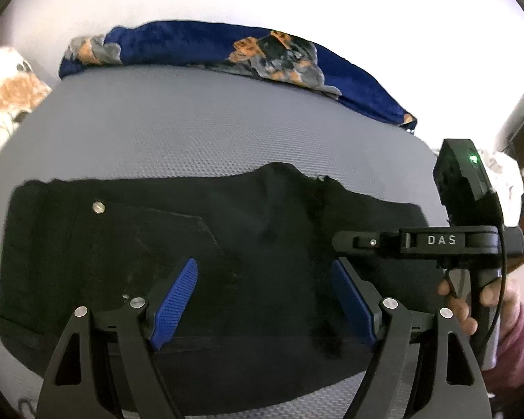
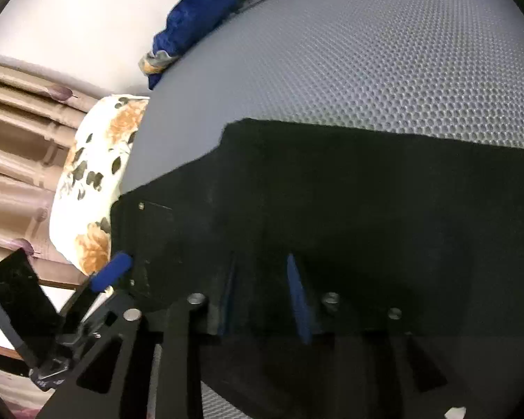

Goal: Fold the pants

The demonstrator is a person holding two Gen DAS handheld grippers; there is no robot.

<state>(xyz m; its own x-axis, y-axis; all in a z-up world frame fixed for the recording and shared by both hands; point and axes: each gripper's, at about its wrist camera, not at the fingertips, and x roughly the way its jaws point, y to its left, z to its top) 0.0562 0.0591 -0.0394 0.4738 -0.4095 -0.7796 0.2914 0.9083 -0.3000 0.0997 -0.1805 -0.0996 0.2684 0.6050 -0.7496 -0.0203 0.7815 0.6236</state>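
Nearest, in the left wrist view, the left gripper (image 1: 263, 300) hangs over the black pants (image 1: 199, 244) with its blue pads (image 1: 174, 305) spread wide and nothing between them; it is released, and the cloth lies below the fingertips, not in them. Just past its right pad, the right gripper (image 1: 415, 241) shows side-on, a hand (image 1: 471, 300) in a pink sleeve (image 1: 516, 342) wrapped around its handle.

From the right wrist view, the right gripper (image 2: 262, 296) also looks down onto the pants (image 2: 366, 209), its two blue pads a modest gap apart. No fold of cloth shows pinched between them, so I read it as let go, though dark fabric against dark fingers makes that hard to be sure of.

Further out, the pants lie flat on the grey honeycomb mat (image 1: 192, 129), already doubled into a broad block. Its long axis runs side to side across the left view, with a rivet (image 1: 98, 206) and pocket seam toward the left end and a ragged edge toward the right. Both claws stand over the near long edge, the left nearer the rivet end, the right nearer the other. Any further fold would likely bring one short end across to the other.

Beyond the mat lies a blue patterned blanket (image 1: 206, 45), well apart, and a floral pillow (image 2: 94, 181) off the mat's side.
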